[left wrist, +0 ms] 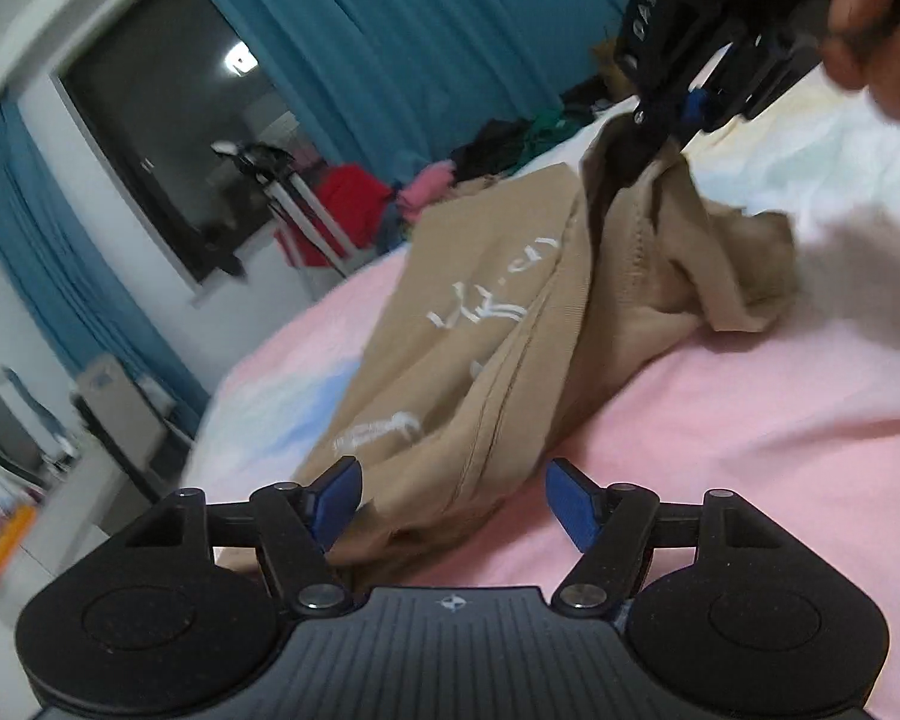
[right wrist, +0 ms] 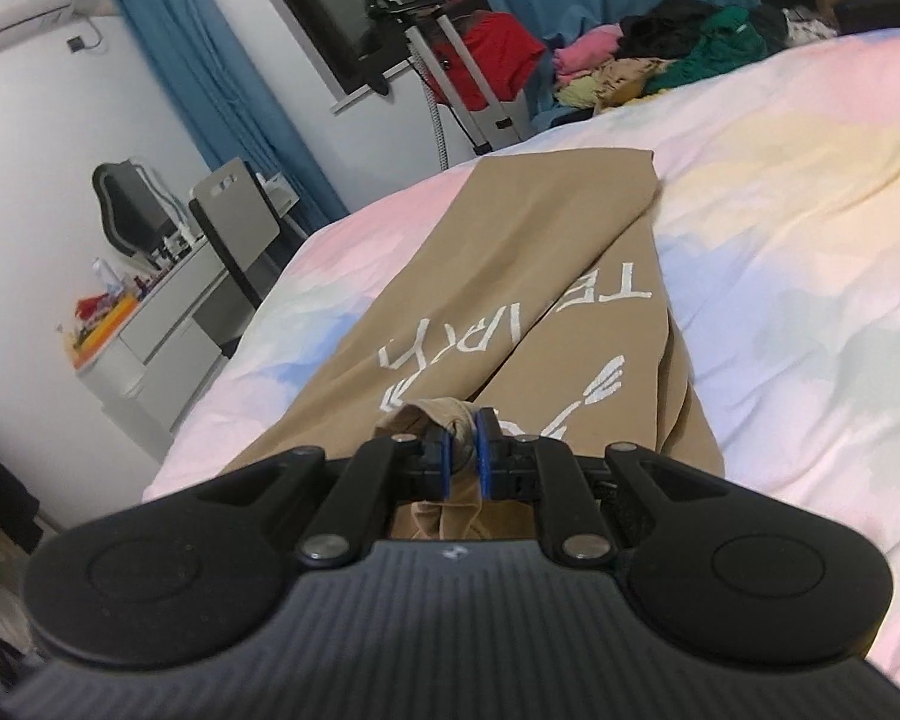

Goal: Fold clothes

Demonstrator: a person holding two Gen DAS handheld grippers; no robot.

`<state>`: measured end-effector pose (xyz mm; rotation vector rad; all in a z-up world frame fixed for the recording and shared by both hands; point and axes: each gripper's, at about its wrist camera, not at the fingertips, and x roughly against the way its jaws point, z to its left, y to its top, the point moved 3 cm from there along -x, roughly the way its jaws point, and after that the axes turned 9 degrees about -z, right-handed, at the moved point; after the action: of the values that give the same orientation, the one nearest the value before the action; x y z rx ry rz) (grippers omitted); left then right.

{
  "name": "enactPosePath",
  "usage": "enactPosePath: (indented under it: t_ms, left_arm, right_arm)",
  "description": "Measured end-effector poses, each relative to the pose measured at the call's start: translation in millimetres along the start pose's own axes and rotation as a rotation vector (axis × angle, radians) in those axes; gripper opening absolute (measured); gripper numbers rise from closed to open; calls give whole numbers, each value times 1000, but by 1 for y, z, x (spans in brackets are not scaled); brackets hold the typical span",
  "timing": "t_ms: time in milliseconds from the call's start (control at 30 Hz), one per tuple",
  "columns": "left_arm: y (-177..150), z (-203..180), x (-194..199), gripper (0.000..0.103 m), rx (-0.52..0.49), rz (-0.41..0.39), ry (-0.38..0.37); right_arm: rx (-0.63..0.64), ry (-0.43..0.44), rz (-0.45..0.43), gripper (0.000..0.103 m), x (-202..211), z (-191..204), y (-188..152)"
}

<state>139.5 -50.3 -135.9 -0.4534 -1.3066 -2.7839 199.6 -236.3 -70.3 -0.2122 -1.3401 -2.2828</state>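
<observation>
1. The tan cotton garment with white printed lettering (right wrist: 510,276) lies lengthwise on the bed's pastel pink, blue and yellow sheet (right wrist: 780,192), already narrowed into a long strip with its far end flat.
2. The right gripper (right wrist: 463,438) has its jaws clamped on a bunched near edge of the tan garment, lifting that end off the sheet; the left-wrist view shows the fabric hanging from it in a crumpled peak.
3. The left gripper (left wrist: 450,495) has its jaws apart, a fold of the garment lying between the blue pads (left wrist: 336,495) but not pinched.
4. The step in hand looks like re-gripping before the next fold.
5. Next, the left jaws need to close on the fabric edge level with the right, so both can carry that end over toward the far end evenly.
</observation>
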Motion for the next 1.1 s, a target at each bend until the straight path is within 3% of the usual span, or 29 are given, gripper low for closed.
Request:
enactPosePath:
  t_ms: [67, 167, 333, 600, 700, 767, 900, 933, 1100]
  left_arm:
    - [-1, -1, -12, 73, 9, -2, 65]
    - [-3, 13, -21, 75, 109, 14, 130]
    - [11, 41, 2, 78, 258, -48, 205]
    - [26, 81, 43, 81, 431, -109, 242]
    - [26, 90, 47, 81, 457, -106, 247]
    - [25, 95, 47, 81, 469, -99, 250]
    - [22, 103, 50, 81, 490, -105, 258]
    - [21, 105, 48, 81, 495, -109, 260]
    - [22, 114, 51, 81, 524, -126, 261]
  right_arm:
    - [0, -7, 0, 13, -2, -2, 0]
    - [-1, -21, 1, 13, -5, -6, 0]
    - [-3, -33, 14, 13, -10, -9, 0]
    - [46, -14, 44, 13, -2, -3, -2]
    - [149, -14, 97, 15, 3, 8, -8]
    - [223, -12, 135, 21, 3, 17, -15]
    - [349, 5, 192, 64, 4, 35, -26]
    - [372, 6, 186, 69, 6, 40, -29]
    - [508, 21, 124, 68, 9, 63, -41]
